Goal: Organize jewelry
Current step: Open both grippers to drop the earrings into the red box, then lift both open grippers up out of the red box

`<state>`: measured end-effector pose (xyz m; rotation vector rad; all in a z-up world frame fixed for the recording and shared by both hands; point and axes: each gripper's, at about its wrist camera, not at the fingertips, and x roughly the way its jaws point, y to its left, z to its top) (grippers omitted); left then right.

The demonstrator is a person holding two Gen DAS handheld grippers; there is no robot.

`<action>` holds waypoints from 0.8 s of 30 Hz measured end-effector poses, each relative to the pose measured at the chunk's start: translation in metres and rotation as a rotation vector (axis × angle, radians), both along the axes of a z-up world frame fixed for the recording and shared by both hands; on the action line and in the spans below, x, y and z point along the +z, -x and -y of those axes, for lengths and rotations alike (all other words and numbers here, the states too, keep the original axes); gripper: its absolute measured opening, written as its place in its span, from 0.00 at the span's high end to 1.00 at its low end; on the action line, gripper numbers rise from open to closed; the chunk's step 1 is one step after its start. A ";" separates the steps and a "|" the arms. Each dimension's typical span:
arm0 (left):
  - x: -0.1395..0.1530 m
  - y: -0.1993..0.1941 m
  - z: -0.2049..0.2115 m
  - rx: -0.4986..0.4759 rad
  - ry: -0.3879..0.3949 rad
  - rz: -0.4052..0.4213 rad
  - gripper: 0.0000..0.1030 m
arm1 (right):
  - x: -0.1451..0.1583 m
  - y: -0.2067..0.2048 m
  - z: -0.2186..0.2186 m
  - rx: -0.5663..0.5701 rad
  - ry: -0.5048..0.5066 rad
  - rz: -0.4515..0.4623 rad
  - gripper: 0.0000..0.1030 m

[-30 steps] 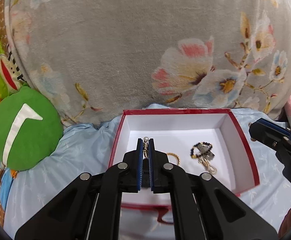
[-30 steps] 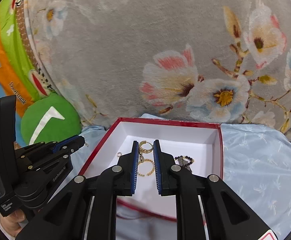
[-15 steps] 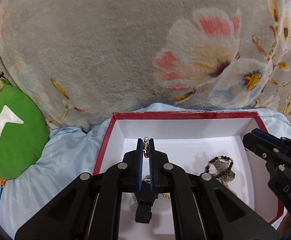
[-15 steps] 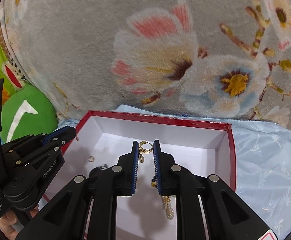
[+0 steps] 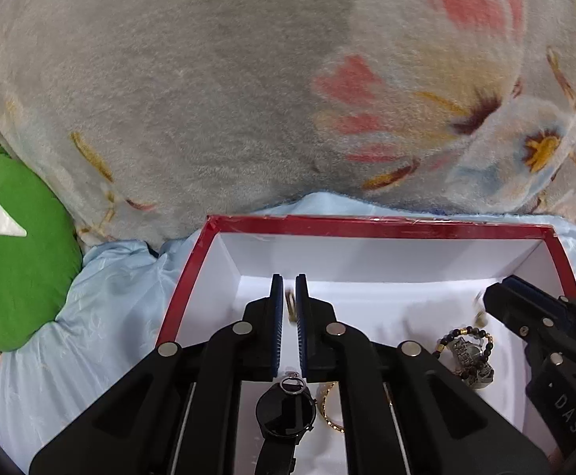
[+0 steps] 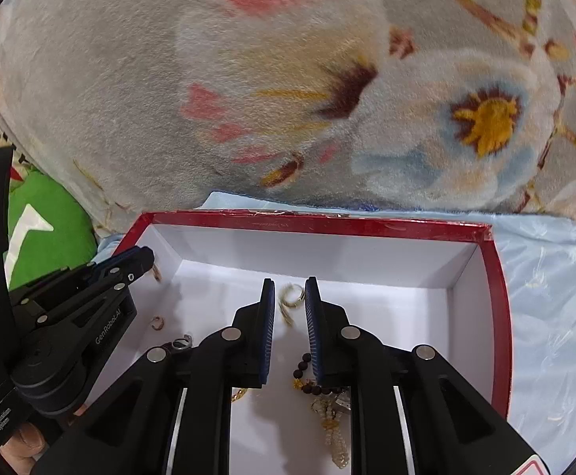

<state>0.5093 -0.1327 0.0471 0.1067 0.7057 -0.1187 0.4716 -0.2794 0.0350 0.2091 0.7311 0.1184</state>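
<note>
Left wrist view
- My left fingers [image 5: 289,304]: almost closed, pinching a small gold earring [image 5: 290,308], blurred, at centre frame over the box.
- Box [image 5: 379,224]: red rim, white inside, lower half of the frame, resting on the pale blue bedsheet [image 5: 102,316].
- In the box: black watch [image 5: 286,411] at bottom centre, gold chain [image 5: 329,407] just right of it, beaded bracelet [image 5: 466,350] at lower right.
- My right gripper [image 5: 486,301]: enters from the right edge, tips over the box.
- Behind: floral blanket [image 5: 228,91]; green cushion [image 5: 15,261] at left.

Right wrist view
- My right fingers [image 6: 290,301]: a narrow gap, gold hoop earrings [image 6: 291,296] caught between them, centre frame, above the box floor.
- Box floor: small ring [image 6: 157,322] at left, pearl strand [image 6: 333,431] at bottom centre.
- Left gripper [image 6: 151,263]: left edge, tips over the box wall.
</note>
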 end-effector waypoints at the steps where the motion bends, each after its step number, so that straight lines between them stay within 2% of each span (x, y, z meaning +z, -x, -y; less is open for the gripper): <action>1: 0.000 -0.001 -0.001 0.002 0.006 -0.005 0.94 | -0.001 0.000 0.002 -0.002 -0.015 -0.003 0.84; 4: -0.003 -0.005 -0.002 0.009 0.003 -0.025 0.92 | -0.003 0.000 0.008 -0.014 -0.045 -0.014 0.74; 5: -0.004 -0.006 -0.002 0.018 -0.003 -0.032 0.85 | -0.003 0.000 0.009 -0.019 -0.049 -0.015 0.68; 9: -0.005 -0.003 0.004 0.020 -0.047 -0.013 0.56 | -0.003 -0.001 0.009 -0.025 -0.044 -0.016 0.61; 11: -0.004 0.001 0.008 0.014 -0.068 0.010 0.48 | -0.003 -0.001 0.008 -0.032 -0.035 -0.018 0.56; 15: -0.002 0.005 0.011 -0.010 -0.078 0.032 0.33 | -0.004 -0.001 0.011 -0.046 -0.040 -0.022 0.54; 24: -0.001 0.004 0.010 -0.011 -0.065 0.030 0.33 | -0.002 0.000 0.012 -0.062 -0.044 -0.012 0.52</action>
